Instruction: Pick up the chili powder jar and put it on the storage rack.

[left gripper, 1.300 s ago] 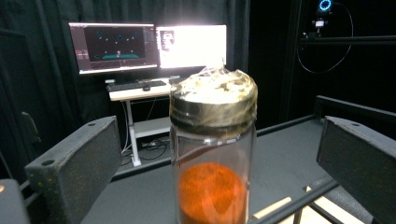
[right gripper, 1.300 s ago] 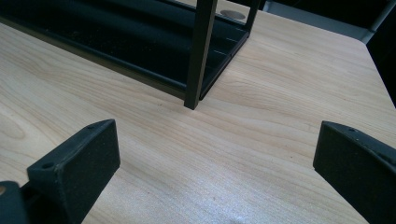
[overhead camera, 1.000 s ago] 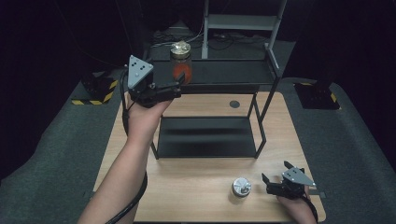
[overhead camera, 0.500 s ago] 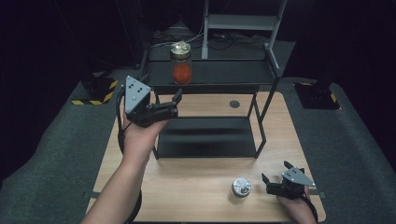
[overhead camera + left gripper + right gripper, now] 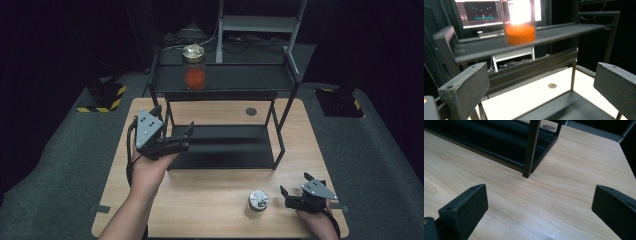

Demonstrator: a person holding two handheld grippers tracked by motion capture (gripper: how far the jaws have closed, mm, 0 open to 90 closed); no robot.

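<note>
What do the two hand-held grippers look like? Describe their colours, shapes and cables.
Both are black. The left gripper and the right gripper each carry a grey three-cornered plate on top. Their jaws are flat, dark, rough-faced blocks with small screw holes. A black cable loops from the left one. The forearms are bare, with no sleeves.

Dark room, grey carpet floor [image 5: 60, 165], wooden table [image 5: 210, 210], black metal shelf rack [image 5: 225, 80]
</note>
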